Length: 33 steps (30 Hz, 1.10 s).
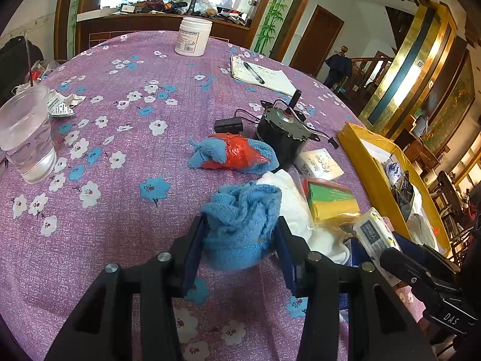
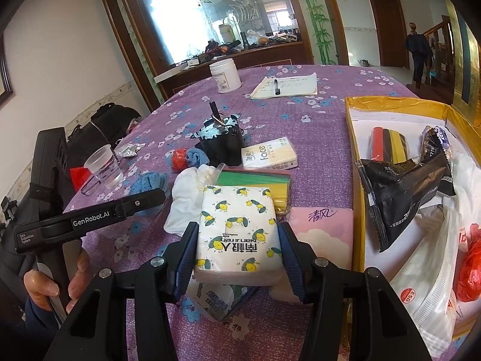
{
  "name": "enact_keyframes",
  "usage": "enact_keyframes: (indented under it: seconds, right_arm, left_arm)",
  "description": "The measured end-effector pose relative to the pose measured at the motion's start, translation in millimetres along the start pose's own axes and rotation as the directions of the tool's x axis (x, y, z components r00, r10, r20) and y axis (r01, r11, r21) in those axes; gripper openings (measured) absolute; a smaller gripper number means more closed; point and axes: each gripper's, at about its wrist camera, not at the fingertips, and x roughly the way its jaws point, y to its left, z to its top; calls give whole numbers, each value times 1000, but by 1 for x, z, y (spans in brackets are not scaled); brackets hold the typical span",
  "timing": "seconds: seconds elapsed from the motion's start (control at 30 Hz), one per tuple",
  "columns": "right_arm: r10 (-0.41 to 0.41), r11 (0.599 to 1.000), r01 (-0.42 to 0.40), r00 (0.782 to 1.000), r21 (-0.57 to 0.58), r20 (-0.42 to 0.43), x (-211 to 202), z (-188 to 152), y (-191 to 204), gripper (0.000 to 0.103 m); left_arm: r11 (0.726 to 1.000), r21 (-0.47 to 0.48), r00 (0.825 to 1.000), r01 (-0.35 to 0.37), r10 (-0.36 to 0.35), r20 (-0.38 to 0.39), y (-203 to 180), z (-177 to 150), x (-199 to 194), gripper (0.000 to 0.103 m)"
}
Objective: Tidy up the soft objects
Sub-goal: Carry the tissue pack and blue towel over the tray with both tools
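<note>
Left gripper (image 1: 240, 234) was clenched on a crumpled blue towel (image 1: 240, 219), pads pressed into both sides, the bundle bulging out ahead of the jaws toward 12 o'clock. Right gripper (image 2: 237, 243) was grasping a lemon-print tissue pack (image 2: 237, 225) — flat soft pack, white wrap, yellow lemons, squeezed at its near end, sitting over more packs underneath.

Progress judgement: partway. The yellow box (image 2: 354, 162), at 2 o'clock from the right gripper, already held a black snack bag (image 2: 402, 198), a red-and-yellow roll set (image 2: 387, 146), a white plastic bag (image 2: 430, 282) and something red. Still out on the bench (image 1: 105, 210): a second blue cloth wrapped round a red bag (image 1: 234, 153) at 12 o'clock from the left gripper, a white cloth (image 1: 294, 207) at 2 o'clock touching the held towel, a coloured sheet pack (image 2: 255, 180) just beyond the lemon pack, a pink tissue pack (image 2: 321, 228) at 3 o'clock beside it, a "face" tissue pack (image 2: 270, 153) further at 12 o'clock. So two items in hand, several left.

Non-soft clutter probably stays — a black motor (image 1: 282, 129), a water cup (image 1: 27, 138), a white jar (image 1: 194, 36), a notepad with pen (image 1: 261, 73).

Towel looked terry, limp and scrunched; no fold visible.
</note>
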Motion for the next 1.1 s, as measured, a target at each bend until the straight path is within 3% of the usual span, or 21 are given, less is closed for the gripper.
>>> enact_keyframes:
  seconds: [0.5, 0.77, 1.1]
  right_arm:
    - [-12, 999, 11, 1000, 42, 28, -7, -1, -9, 57]
    - [4, 999, -6, 998, 35, 66, -30, -2, -4, 57]
    - [-46, 992, 27, 987, 126, 151, -73, 8, -40, 57]
  left_arm:
    - [1000, 17, 999, 7, -7, 33, -3, -1, -8, 44]
    - [997, 68, 998, 31, -34, 52, -18, -5, -15, 44]
    - [990, 124, 996, 71, -76, 39, -56, -6, -20, 44]
